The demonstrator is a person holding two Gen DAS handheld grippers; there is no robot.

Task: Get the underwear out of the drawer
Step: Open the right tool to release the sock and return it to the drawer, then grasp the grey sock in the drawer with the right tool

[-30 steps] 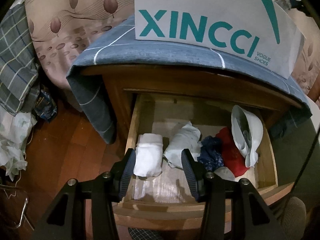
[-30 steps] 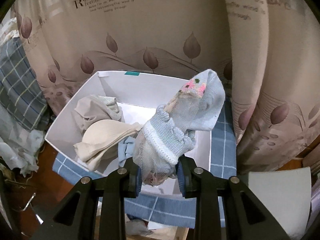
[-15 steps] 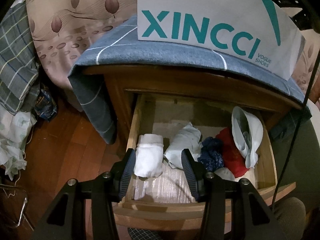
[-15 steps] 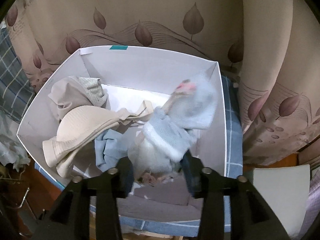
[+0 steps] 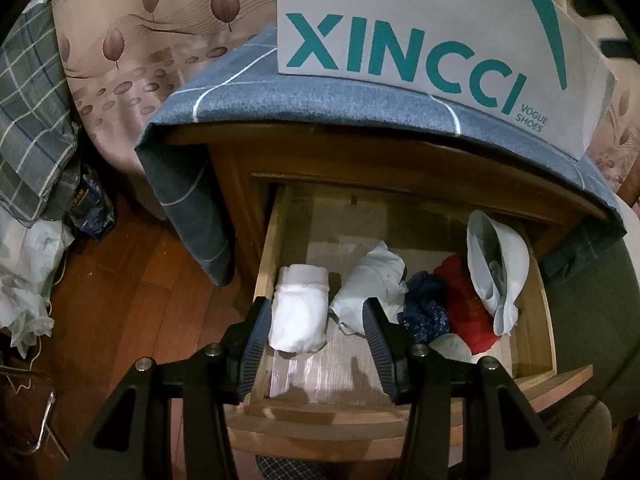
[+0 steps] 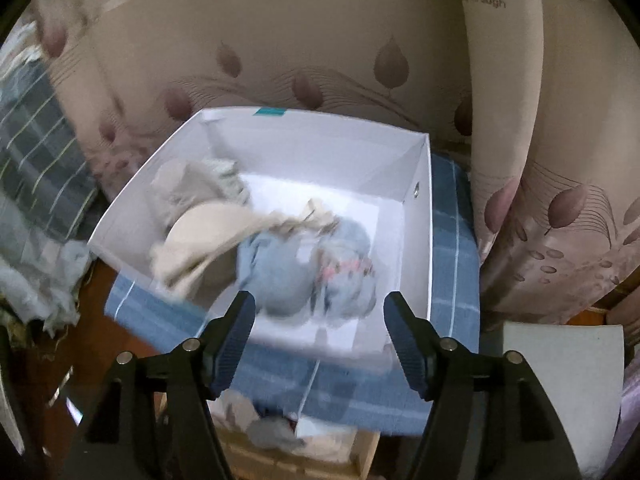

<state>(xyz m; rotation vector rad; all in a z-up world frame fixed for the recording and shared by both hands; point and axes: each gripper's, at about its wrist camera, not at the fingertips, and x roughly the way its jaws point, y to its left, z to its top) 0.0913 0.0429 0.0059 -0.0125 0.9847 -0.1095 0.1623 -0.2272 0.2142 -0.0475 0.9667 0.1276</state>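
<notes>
The wooden drawer (image 5: 540,292) stands open below the nightstand top. It holds a rolled white garment (image 5: 298,312), a crumpled white one (image 5: 376,280), a dark blue one (image 5: 426,310), a red one (image 5: 466,306) and a pale blue one (image 5: 496,264). My left gripper (image 5: 314,334) is open and empty above the drawer's front left, its jaws either side of the rolled white garment. My right gripper (image 6: 320,334) is open and empty above the white box (image 6: 420,216). A pale blue knitted piece (image 6: 344,272) lies in the box beside beige garments (image 6: 200,232).
The white box marked XINCCI (image 5: 420,36) sits on a blue checked cloth (image 5: 320,100) over the nightstand. A leaf-patterned curtain (image 6: 320,40) hangs behind. Plaid fabric and clutter (image 5: 32,120) lie on the wooden floor at left.
My right gripper opened and let the pale blue knitted piece fall into the white box, then drew back. My left gripper stayed open and nearly still over the drawer.
</notes>
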